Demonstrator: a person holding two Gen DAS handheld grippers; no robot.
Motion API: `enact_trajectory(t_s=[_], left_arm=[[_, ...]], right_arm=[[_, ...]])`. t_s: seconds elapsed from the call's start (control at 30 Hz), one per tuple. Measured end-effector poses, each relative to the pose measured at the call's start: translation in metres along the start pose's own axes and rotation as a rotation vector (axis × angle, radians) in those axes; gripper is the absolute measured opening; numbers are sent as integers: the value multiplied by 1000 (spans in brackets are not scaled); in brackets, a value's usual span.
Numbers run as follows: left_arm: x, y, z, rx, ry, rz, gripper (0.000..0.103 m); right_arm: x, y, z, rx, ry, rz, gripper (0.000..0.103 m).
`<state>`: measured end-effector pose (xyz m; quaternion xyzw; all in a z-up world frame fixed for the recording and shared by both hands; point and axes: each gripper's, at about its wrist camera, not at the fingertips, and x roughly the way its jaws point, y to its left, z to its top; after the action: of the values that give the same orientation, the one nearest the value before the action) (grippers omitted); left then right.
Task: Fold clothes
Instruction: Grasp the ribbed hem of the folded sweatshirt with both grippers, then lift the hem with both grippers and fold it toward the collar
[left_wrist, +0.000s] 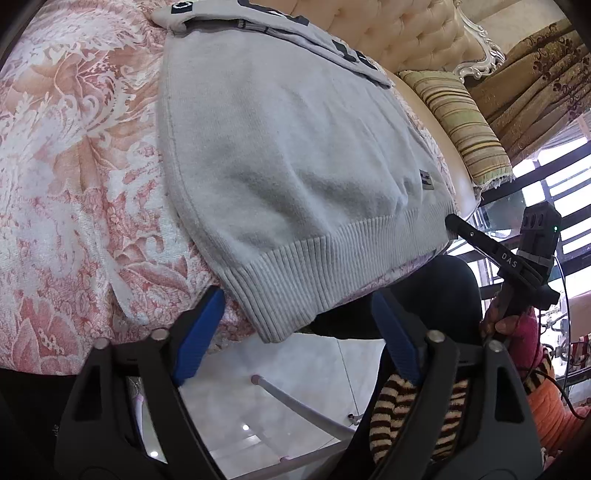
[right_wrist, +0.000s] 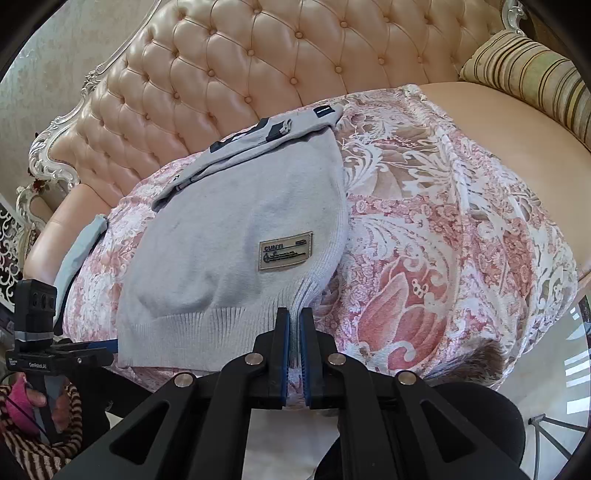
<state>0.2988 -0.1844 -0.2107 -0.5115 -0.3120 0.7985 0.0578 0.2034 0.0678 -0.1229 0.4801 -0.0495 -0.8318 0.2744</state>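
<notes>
A light grey knit sweater (left_wrist: 288, 155) lies on a pink floral cover (left_wrist: 74, 184) spread over a sofa seat. Its ribbed hem hangs at the near edge, and a sleeve with dark blocks is folded across the top. My left gripper (left_wrist: 298, 297) is open; the hem's left corner (left_wrist: 273, 325) hangs between its blue pads (left_wrist: 201, 332) without touching them. My right gripper (right_wrist: 294, 313) is shut on the sweater's (right_wrist: 229, 236) ribbed hem, below the tan label (right_wrist: 285, 251). The left gripper's blue finger (right_wrist: 103, 345) shows beside the hem's other corner.
A tufted peach sofa back (right_wrist: 258, 74) rises behind the cover. A striped cushion (right_wrist: 532, 77) leans at the right end. Glossy tiled floor (left_wrist: 295, 376) and a metal frame lie below the seat edge. A person's striped sleeve (left_wrist: 391, 413) and dark knee (left_wrist: 454, 291) are close by.
</notes>
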Motion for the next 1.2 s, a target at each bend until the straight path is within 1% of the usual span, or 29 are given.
enact_trajectory(t_s=[0.07,0.13,0.2,0.3,0.37,0.4,0.47,0.63,0.77,0.83,0.97,1.1,1.2], left_arm=[[-1,2,1,-3,0,5,42],[0,6,2,-18,6,7,36],[0,8,2,-25,6,18,35],[-2,4,1,-10,3,80,34],[-3,3,0,-4,4,124,24],[-3,3,0,-2,8,131,22],[-3,4,-1,0,14,128,14],[-9,6,-1,-3,2,98,10],[-20,-3,1,37,-28,79,9],[-23,-4,2,39,-35,69,9],[-27,1,6,-20,-38,20,9],[-29,11,10,-82,-42,-38,9],[-33,13,11,-93,-50,-52,9]], right_arm=[[0,-1,0,5,3,4,5],[1,-2,0,11,3,5,5],[1,-2,0,14,5,4,5],[1,-1,0,13,5,2,5],[1,-1,0,14,6,2,5],[1,-1,0,16,6,2,5],[1,-1,0,19,6,5,5],[1,0,0,19,10,10,5],[2,0,0,20,13,0,6],[3,0,0,23,16,-3,6],[-1,2,0,13,1,14,5],[-2,-4,1,47,-7,70,5],[-7,-7,3,71,-28,107,5]])
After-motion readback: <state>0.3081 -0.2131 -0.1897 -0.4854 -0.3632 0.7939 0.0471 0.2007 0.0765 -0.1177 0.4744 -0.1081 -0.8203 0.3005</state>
